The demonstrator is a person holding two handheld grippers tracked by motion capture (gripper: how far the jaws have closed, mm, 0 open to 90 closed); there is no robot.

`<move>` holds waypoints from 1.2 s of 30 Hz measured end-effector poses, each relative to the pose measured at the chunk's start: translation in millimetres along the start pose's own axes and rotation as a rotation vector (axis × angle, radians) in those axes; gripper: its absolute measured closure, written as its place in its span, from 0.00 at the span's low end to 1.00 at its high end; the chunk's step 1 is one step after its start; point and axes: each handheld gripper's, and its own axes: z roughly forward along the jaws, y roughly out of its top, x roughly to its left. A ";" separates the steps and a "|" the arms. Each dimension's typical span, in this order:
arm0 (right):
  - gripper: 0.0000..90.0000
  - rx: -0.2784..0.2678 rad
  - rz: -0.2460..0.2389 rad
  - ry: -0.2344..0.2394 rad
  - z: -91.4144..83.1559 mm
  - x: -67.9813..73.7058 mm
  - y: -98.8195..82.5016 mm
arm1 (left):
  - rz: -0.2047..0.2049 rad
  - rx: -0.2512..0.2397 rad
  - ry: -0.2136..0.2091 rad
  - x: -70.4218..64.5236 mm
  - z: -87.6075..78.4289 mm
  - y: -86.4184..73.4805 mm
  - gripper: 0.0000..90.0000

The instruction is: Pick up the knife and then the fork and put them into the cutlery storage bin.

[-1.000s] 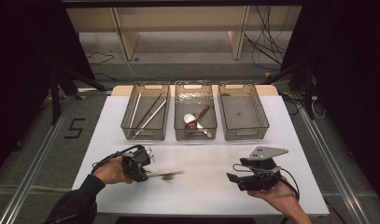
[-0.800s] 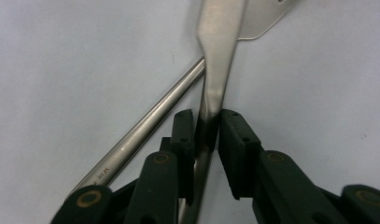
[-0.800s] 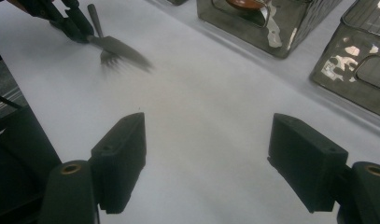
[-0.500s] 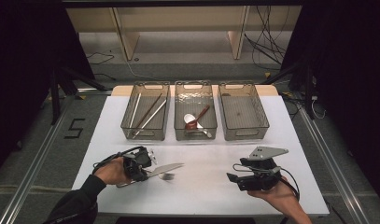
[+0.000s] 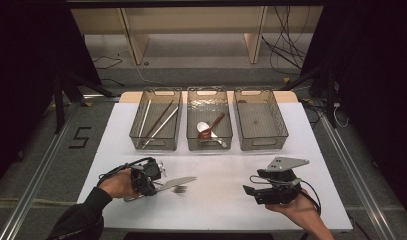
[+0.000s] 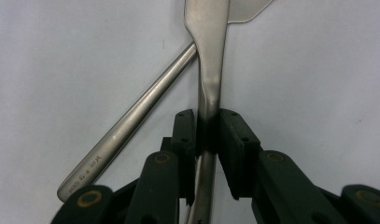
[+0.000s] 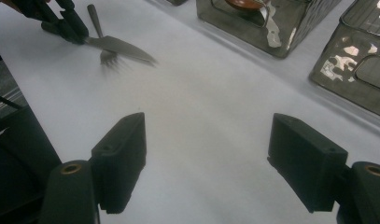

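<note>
Knife [image 5: 177, 183] now pinched firmly: left gripper [image 6: 207, 135] fingers have just been closing on its handle, fork [image 5: 180, 189] beside them. Right gripper [image 7: 206, 158] fingers wide, empty. Sorting into trays [image 5: 156, 144] remains.

I see the knife [image 6: 211, 60] blade tip cut off by the frame's top edge; fork [image 7: 108, 57] tines blurred.

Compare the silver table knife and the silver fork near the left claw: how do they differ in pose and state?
The silver table knife is clamped at its handle between the left claw's pads, while the silver fork lies free on the white table. The knife runs straight out from the claw; the fork lies slanted and passes under the knife. Both are shiny metal cutlery.
</note>
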 end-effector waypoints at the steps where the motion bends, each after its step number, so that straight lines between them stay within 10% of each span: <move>1: 0.32 0.000 0.002 -0.001 0.0 -0.1 0.0 | 0.004 -0.001 0.001 -0.3 0.1 0.1 0.85; 25: 0.32 -0.008 0.006 0.002 -0.7 0.1 0.7 | -0.075 -0.107 -0.077 -2.3 -11.7 1.7 0.89; 36: 0.32 -0.027 -0.057 0.036 7.5 17.9 10.7 | -0.038 -0.136 -0.160 -21.9 -27.3 22.7 0.89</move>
